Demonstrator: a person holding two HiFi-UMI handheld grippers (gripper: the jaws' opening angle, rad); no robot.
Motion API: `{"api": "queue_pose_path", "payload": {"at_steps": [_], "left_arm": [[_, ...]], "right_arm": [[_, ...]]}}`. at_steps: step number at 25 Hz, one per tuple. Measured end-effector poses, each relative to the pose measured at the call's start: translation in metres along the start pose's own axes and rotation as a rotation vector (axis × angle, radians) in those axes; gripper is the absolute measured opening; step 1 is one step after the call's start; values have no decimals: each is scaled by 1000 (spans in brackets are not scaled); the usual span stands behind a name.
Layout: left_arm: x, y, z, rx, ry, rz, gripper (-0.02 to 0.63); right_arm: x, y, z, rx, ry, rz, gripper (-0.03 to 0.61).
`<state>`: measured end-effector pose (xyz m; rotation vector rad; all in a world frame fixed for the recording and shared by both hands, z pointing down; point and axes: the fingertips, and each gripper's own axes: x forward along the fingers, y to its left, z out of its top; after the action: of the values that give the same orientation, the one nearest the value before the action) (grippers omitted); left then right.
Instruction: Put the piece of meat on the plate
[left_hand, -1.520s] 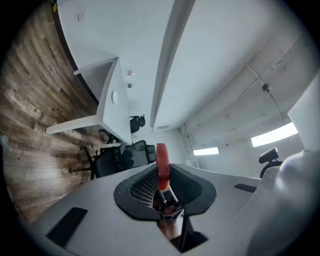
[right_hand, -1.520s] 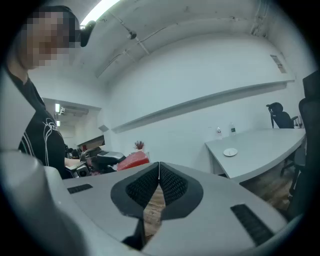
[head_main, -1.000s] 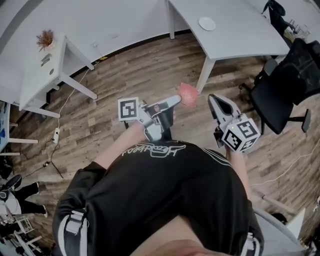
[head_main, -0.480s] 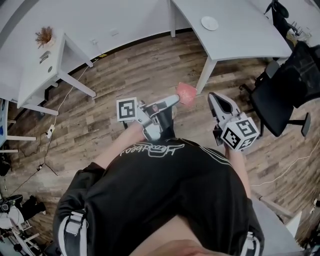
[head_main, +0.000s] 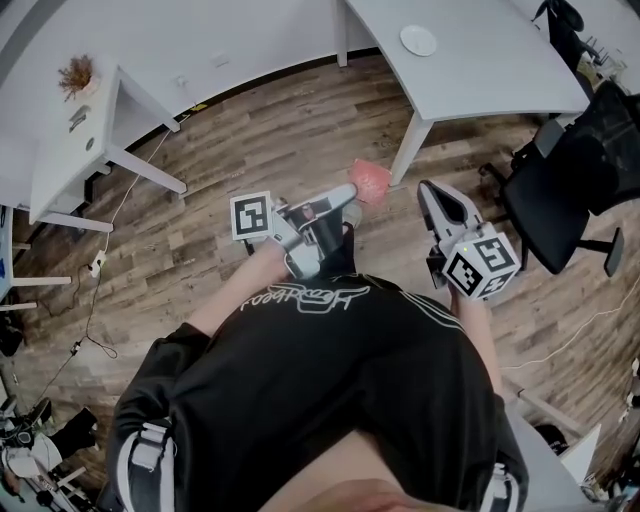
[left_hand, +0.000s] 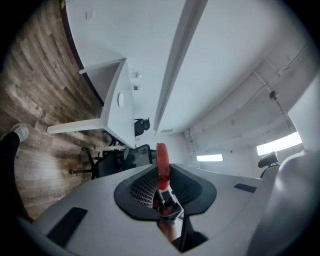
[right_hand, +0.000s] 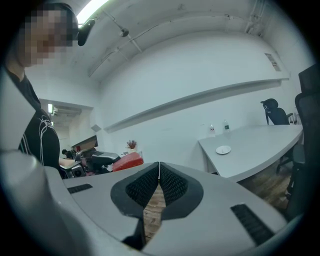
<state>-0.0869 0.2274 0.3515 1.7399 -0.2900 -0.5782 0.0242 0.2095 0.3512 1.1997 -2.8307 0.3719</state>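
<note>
Little is changed since a second ago. The piece of meat (head_main: 371, 182) is still clamped between the jaws of the left gripper (head_main: 352, 192), and the same hold is seen in both earlier frames. The right gripper (head_main: 430, 195) is kept beside it as before, with its jaws pressed together and nothing between them. Both grippers are found at almost the same spot in the head view. The wooden floor (head_main: 260, 150) and the furniture are shifted slightly: the side table (head_main: 70, 150) is drawn a little toward the left edge, and the plate (head_main: 418, 40) is seen a touch higher in the picture.

In the left gripper view the meat is shown edge-on as a thin red strip, gripped between the ribbed pads (left_hand: 142, 188). It is held in the air over the floor. In the head view it is seen just beside the leg of the white desk (head_main: 480, 70) and well apart from the plate.

The plate is set flat on the desk top, near the desk's left end in the head view, and only its plain white face is shown. In the right gripper view two small bottles (right_hand: 212, 130) are seen standing behind it on the same desk. A black office chair (head_main: 560, 190) is placed at the desk's right side.
</note>
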Motion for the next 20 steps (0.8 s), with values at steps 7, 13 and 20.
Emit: {"api": "queue_pose_path", "payload": {"at_steps": [7, 13, 20], "left_arm": [[34, 17, 18, -26, 45, 1, 75], [61, 30, 51, -43, 69, 10, 75], [101, 55, 111, -84, 91, 35, 75]], "right_arm": [[9, -36, -3, 21, 14, -35, 11], [29, -69, 5, 49, 18, -68, 11], [73, -121, 18, 91, 40, -103, 11]]}}
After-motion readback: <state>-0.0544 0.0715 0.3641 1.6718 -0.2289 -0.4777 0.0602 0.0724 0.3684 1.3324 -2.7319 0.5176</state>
